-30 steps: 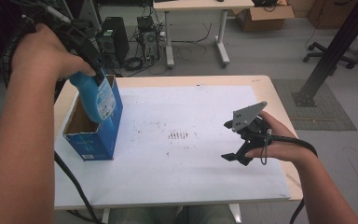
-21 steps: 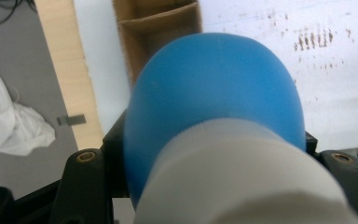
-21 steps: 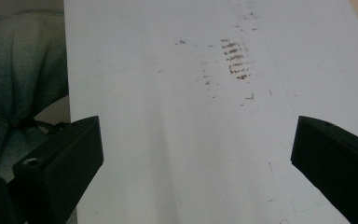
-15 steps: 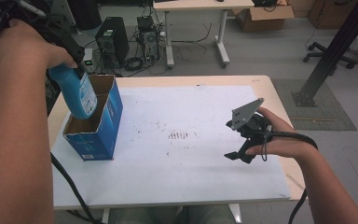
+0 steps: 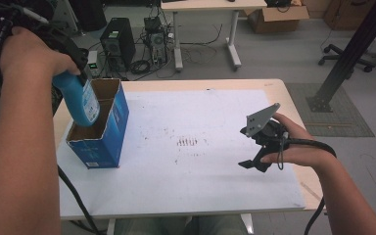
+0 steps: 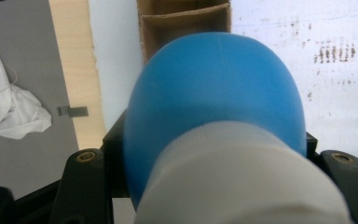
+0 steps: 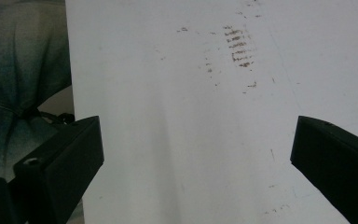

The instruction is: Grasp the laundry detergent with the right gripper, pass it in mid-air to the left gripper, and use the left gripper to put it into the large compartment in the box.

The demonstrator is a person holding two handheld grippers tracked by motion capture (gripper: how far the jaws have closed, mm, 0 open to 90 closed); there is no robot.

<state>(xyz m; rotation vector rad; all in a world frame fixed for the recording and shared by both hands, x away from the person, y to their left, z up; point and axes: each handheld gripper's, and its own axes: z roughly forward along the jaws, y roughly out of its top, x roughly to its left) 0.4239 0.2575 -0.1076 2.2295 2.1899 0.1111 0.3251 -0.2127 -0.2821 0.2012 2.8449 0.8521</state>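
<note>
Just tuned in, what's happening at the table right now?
A person is working with a hand-held tool in each hand. The left tool is shut on a blue bottle with a white cap, holding it bottom-down above the open blue cardboard box at the table's left side, not yet inside it. The right tool hangs open and empty over the white table mat.

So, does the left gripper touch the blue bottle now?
Touching. In the left gripper view, the left gripper has its black jaws pressed against both sides of the blue bottle, holding it above the open cardboard box.
</note>
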